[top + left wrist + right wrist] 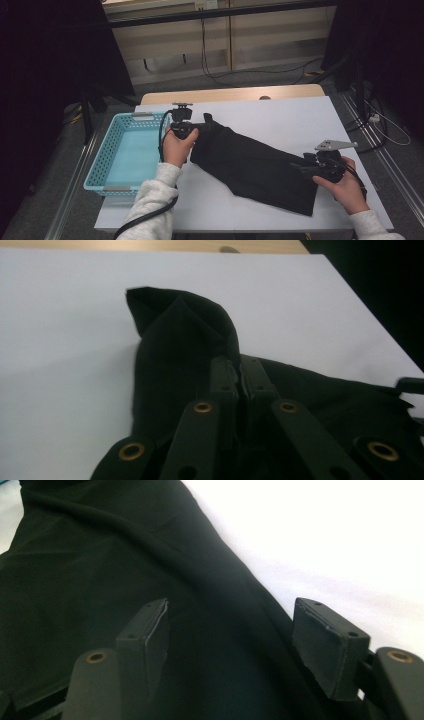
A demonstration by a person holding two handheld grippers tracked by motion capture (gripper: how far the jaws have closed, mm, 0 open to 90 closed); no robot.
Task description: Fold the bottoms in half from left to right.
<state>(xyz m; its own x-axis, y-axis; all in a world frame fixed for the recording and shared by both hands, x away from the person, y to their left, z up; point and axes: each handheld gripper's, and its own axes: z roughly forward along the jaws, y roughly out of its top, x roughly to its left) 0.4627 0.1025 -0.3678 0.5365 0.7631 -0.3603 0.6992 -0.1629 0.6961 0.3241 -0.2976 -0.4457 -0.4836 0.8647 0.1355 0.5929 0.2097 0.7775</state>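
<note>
A black cloth point(250, 167) lies spread slantwise across the white table point(280, 120), from the middle left to the front right. My left gripper point(200, 129) is at the cloth's far left end, and its jaws are shut on a fold of the fabric. In the left gripper view, the cloth point(175, 335) bunches up into a peak just past the closed left gripper point(239, 365). My right gripper point(305, 170) is at the cloth's front right edge. In the right gripper view, the right gripper point(235, 625) is open over the cloth point(100, 555), its pads apart.
A light blue plastic basket point(100, 165) stands at the table's left edge, beside my left hand. Bare white tabletop stretches behind and to the right of the cloth. Cables run over the floor beyond the table.
</note>
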